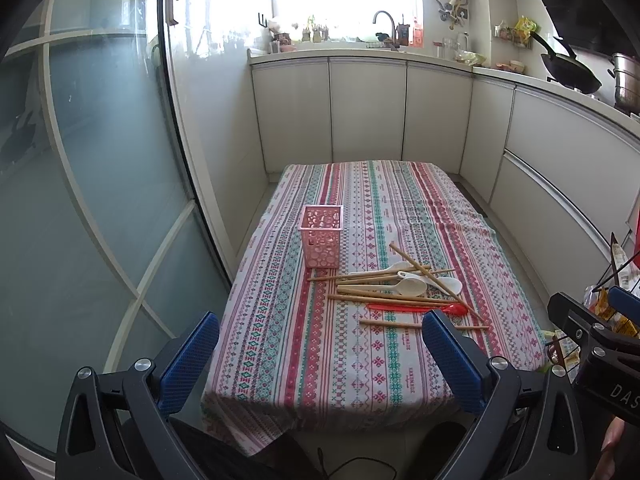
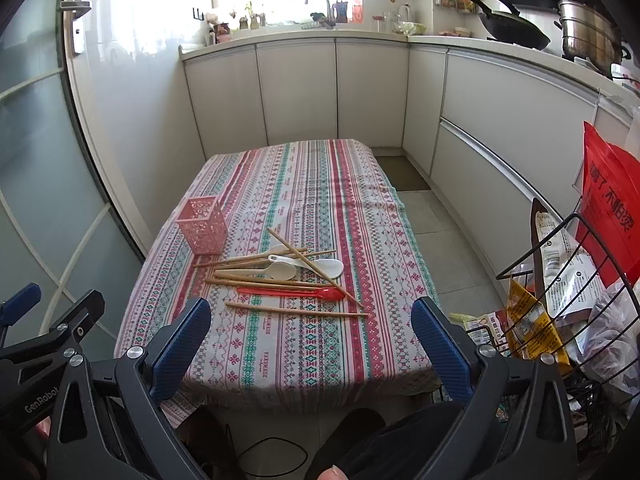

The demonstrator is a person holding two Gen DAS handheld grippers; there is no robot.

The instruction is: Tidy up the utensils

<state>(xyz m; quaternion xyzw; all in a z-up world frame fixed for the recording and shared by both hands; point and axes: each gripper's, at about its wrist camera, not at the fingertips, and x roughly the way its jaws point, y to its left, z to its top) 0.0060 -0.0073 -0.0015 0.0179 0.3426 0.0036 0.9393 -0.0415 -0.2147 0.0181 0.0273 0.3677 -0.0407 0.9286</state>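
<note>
Beyond both open jaws, utensils [image 2: 280,276] lie beside holder [image 2: 202,226].

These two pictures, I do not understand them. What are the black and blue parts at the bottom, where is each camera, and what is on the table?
No robot is here. A person holds one hand-held gripper in each hand, and each carries a wide-angle camera looking forward along its two blue-padded fingers. One picture comes from the left gripper, the other from the right gripper. Both are open and hold nothing.

On the patterned tablecloth stands an empty pink holder. Beside it lies a loose pile: wooden chopsticks, white spoons and a red spoon. A wire basket with packets is on the right.
</note>
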